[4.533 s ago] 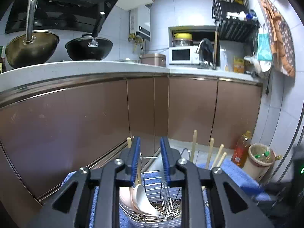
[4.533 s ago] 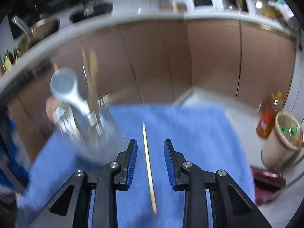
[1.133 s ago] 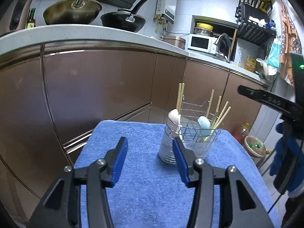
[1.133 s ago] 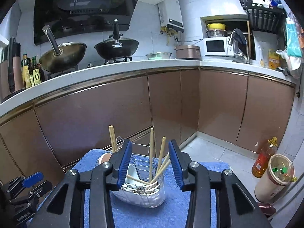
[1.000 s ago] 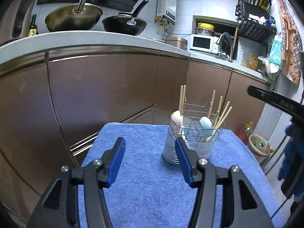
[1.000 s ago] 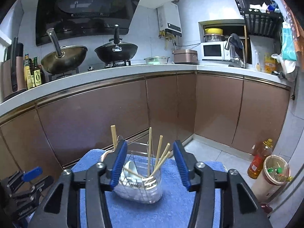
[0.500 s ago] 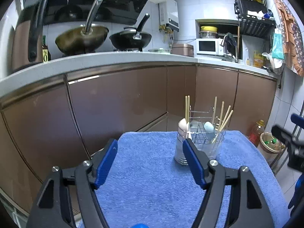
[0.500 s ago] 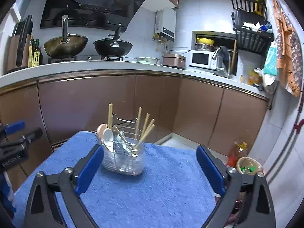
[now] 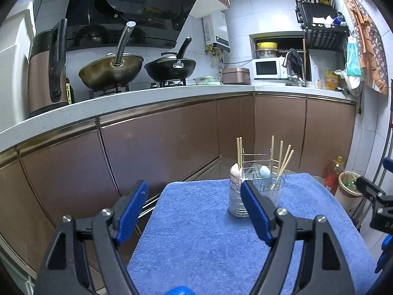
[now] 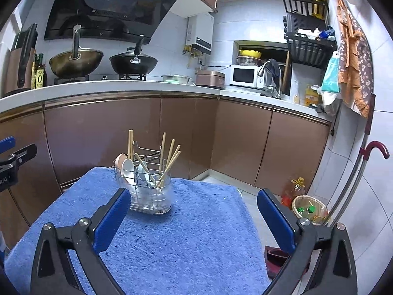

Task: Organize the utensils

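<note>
A wire utensil holder (image 9: 258,191) (image 10: 149,191) stands upright on the blue towel (image 9: 208,241) (image 10: 176,241) near its far edge. Wooden chopsticks (image 10: 169,159) and pale spoons (image 10: 126,167) stick up out of it. My left gripper (image 9: 194,196) hangs over the towel's near left part, well short of the holder, its jaws still opening with nothing between them. My right gripper (image 10: 194,204) is spread wide and empty, back from the holder, which sits just past its left finger. Each gripper shows at the edge of the other's view.
Brown kitchen cabinets (image 10: 122,132) under a white counter run behind the towel. Two woks (image 10: 132,64), a microwave (image 10: 245,76) and a rice cooker sit on the counter. An oil bottle (image 10: 292,191), a small bin (image 10: 309,209) and a red-handled stick (image 10: 356,172) stand on the floor at right.
Both grippers have pulled back from the holder and opened wider, the right one to full spread. The holder now looks smaller and farther in both views.
</note>
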`<state>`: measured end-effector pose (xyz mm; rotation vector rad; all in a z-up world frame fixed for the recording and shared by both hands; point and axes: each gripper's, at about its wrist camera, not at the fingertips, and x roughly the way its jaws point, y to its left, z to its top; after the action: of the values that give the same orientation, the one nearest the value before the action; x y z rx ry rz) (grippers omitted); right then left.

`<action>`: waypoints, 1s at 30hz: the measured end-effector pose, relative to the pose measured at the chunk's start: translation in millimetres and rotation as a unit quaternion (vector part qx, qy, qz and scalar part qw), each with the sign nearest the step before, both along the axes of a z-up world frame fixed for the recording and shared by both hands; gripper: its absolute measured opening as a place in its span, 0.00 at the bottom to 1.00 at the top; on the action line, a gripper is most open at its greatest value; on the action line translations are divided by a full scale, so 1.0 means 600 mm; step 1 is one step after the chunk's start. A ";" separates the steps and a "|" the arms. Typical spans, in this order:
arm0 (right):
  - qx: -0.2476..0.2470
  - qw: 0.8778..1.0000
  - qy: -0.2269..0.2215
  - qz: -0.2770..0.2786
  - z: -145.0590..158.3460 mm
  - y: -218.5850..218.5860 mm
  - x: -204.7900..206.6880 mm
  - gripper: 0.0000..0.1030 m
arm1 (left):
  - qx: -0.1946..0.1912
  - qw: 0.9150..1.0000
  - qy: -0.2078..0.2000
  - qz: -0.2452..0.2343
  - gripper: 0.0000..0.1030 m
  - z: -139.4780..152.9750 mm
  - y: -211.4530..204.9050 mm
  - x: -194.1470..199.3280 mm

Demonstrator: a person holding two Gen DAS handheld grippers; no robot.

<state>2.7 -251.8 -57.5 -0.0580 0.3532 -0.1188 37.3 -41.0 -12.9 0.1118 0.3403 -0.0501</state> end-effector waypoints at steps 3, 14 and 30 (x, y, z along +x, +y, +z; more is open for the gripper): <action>0.004 1.000 -0.003 -0.004 0.004 -0.005 -0.009 1.00 | -0.001 1.000 0.002 -0.002 0.75 0.001 0.000 -0.006; 0.007 1.000 -0.022 -0.012 0.028 -0.002 -0.043 1.00 | 0.013 1.000 -0.022 -0.012 0.76 0.007 -0.009 -0.039; -0.001 0.999 -0.041 -0.021 0.052 0.006 -0.077 1.00 | 0.010 0.999 -0.041 -0.010 0.80 0.016 -0.009 -0.064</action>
<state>-43.6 -248.1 -26.0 -0.0483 0.2727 -0.1627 -0.8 -46.5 -3.0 0.1365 0.2583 -0.0612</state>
